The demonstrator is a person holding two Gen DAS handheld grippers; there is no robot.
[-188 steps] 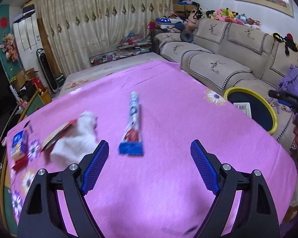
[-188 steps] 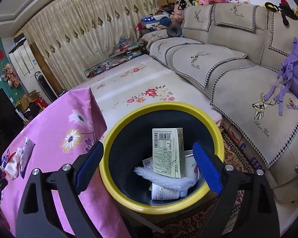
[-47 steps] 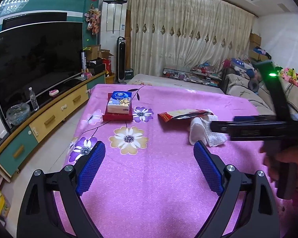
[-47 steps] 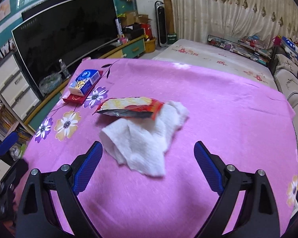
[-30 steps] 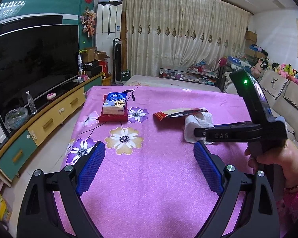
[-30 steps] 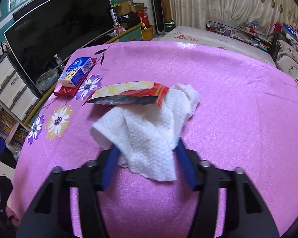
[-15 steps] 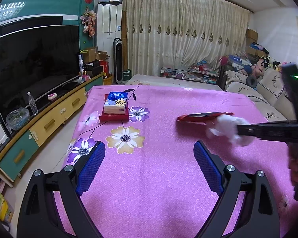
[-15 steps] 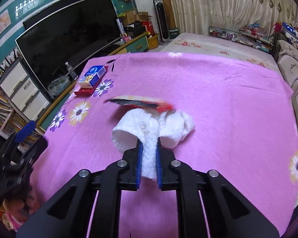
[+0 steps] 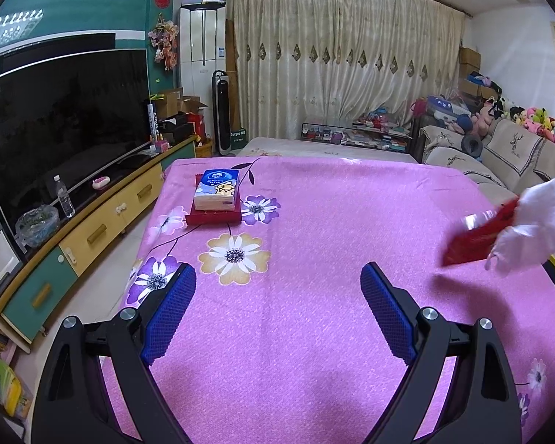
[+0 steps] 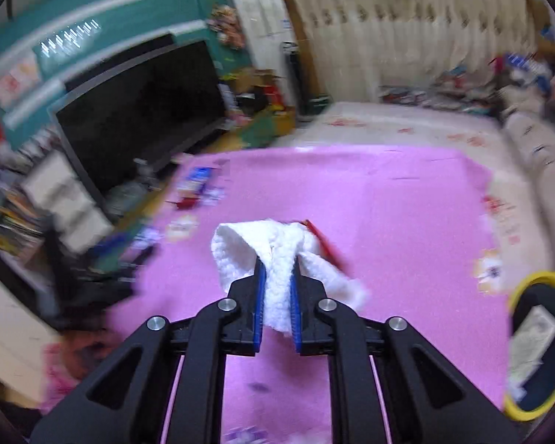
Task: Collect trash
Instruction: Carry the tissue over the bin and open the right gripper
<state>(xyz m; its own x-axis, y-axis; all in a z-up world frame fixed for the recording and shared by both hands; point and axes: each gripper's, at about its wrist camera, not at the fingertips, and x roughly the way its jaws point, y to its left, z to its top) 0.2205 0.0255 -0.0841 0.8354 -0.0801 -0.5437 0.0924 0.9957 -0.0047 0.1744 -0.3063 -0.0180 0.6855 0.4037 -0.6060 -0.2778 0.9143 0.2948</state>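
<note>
Two items are clamped in the right gripper (image 10: 276, 296): a white paper towel (image 10: 277, 255), pinched between closed pads, with a red snack wrapper (image 10: 323, 240) caught behind it, both carried above the pink tablecloth (image 10: 407, 214). Rightward lies the yellow-rimmed bin (image 10: 536, 340), shown inside only by the right wrist view. Left gripper (image 9: 277, 318): spread wide, nothing held. Farther off, a tissue pack (image 9: 217, 194) is recorded.

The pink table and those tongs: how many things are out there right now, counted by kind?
Paper towel, gripped in the right tongs: 1
Red snack wrapper, lifted with it: 1
Tissue pack: 1
Red tray beneath it: 1
Yellow-rimmed bin beside the table: 1
Total: 5
</note>
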